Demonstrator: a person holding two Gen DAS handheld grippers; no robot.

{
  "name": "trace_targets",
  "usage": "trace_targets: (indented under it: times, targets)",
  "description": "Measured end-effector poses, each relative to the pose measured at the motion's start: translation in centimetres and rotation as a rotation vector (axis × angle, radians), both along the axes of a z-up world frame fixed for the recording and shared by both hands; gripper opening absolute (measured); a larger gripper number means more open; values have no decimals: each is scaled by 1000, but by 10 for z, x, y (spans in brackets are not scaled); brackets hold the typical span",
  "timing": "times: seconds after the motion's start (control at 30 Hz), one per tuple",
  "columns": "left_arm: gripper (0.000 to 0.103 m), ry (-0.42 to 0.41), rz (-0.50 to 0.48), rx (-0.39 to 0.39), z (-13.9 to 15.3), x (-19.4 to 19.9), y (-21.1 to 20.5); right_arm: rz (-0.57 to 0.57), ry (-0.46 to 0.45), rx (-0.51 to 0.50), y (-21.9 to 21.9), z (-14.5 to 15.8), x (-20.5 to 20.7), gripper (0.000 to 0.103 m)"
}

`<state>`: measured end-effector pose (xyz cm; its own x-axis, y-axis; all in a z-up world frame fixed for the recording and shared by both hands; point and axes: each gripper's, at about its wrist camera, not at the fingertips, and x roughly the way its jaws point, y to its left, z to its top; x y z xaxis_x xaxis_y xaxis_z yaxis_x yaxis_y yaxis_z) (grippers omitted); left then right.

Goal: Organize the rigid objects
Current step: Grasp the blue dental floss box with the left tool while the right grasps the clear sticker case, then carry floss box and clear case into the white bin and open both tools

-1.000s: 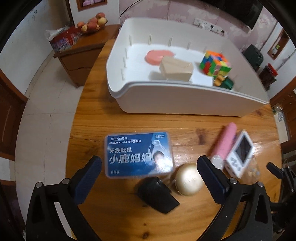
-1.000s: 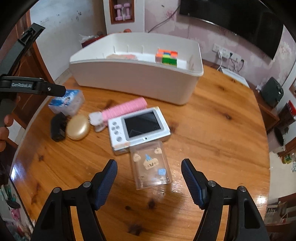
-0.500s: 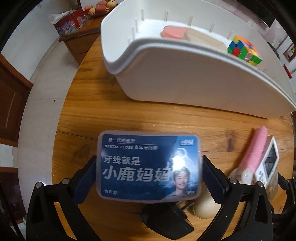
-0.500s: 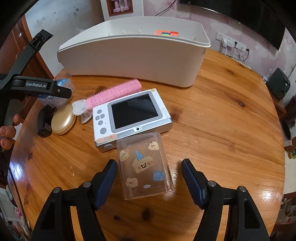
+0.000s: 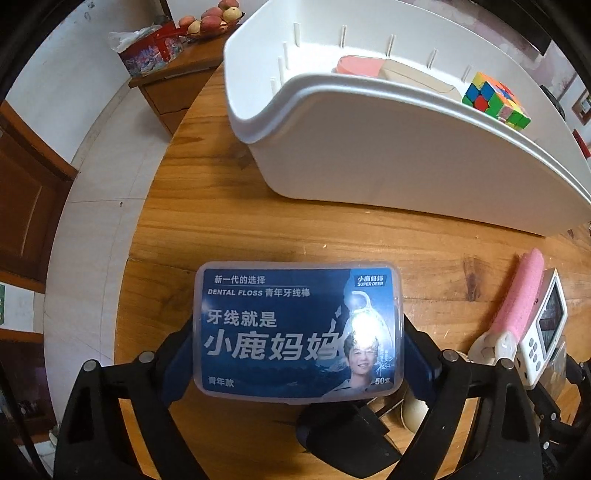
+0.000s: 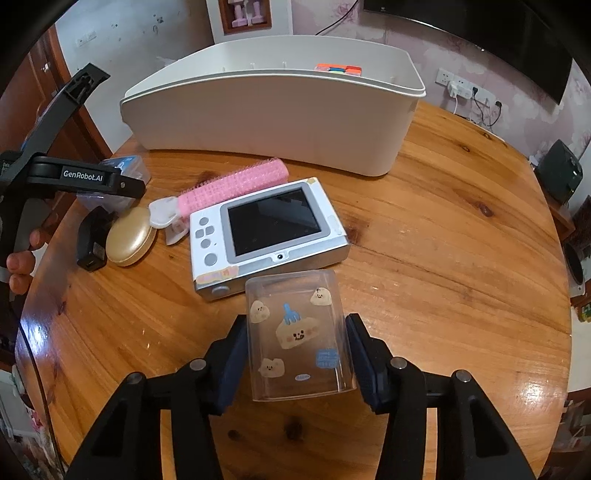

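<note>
My left gripper (image 5: 297,350) is shut on a blue dental floss box (image 5: 295,328), its fingers (image 5: 177,365) pressed on both short sides. My right gripper (image 6: 295,354) is shut on a clear plastic box with cartoon stickers (image 6: 297,336) that rests on the round wooden table (image 6: 443,266). A white bin (image 5: 388,155) stands at the far side and holds a colour cube (image 5: 495,99), a tan box (image 5: 417,79) and a pink disc (image 5: 356,66). The bin also shows in the right wrist view (image 6: 273,114).
On the table lie a white game console (image 6: 266,232), a pink hair roller (image 6: 232,184), a gold oval case (image 6: 129,236) and a black adapter (image 6: 90,240). A side cabinet with fruit (image 5: 207,18) stands beyond the table edge at the left.
Both grippers moved down and forward over their boxes and closed: the left onto the dental floss box, the right onto the clear sticker box.
</note>
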<state>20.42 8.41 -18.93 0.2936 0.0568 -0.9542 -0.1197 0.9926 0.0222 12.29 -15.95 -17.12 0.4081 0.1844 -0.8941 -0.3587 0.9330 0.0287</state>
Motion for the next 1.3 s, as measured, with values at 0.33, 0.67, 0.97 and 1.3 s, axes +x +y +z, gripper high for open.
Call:
trace_targets:
  times: [0.33, 0.67, 0.97, 1.3]
  targets:
    - [93, -32, -18, -17, 41, -23, -7, -22, 0, 33, 1, 27, -10, 52]
    - [93, -176, -126, 9, 134, -45, -22, -8, -177, 38, 13, 132, -13, 52]
    - [93, -241, -186, -5, 189, -53, -26, -1, -308, 58, 28, 211, -11, 52]
    - [93, -365, -184, 83, 240, -33, -31, -42, -453, 40, 46, 293, 16, 52]
